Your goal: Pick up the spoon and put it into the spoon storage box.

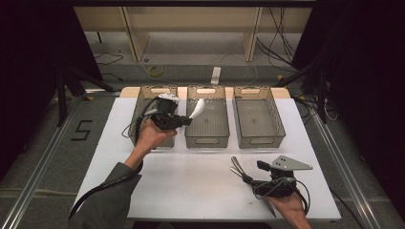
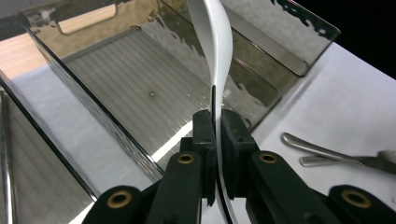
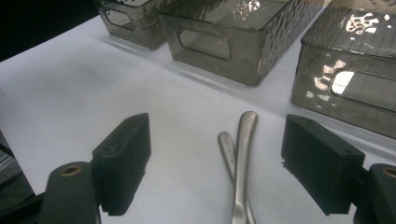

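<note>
My left gripper (image 1: 187, 120) (image 2: 215, 122) is shut on the handle of a white plastic spoon (image 1: 197, 109) (image 2: 217, 42). It holds the spoon in the air over the near left part of the middle smoky bin (image 1: 206, 141) (image 2: 93, 112). Two metal utensil handles (image 1: 237, 168) (image 3: 243, 154) (image 2: 322, 154) lie crossed on the white table near the front right. My right gripper (image 1: 253, 177) (image 3: 219, 154) is open low over the table, one jaw on each side of the handles, not touching them.
Three smoky plastic bins stand in a row at the back: left (image 1: 138, 107) (image 3: 126, 18), middle (image 3: 219, 44), right (image 1: 260, 140) (image 3: 355, 88). The right bin looks empty. The white table top (image 1: 191, 181) reaches the front edge.
</note>
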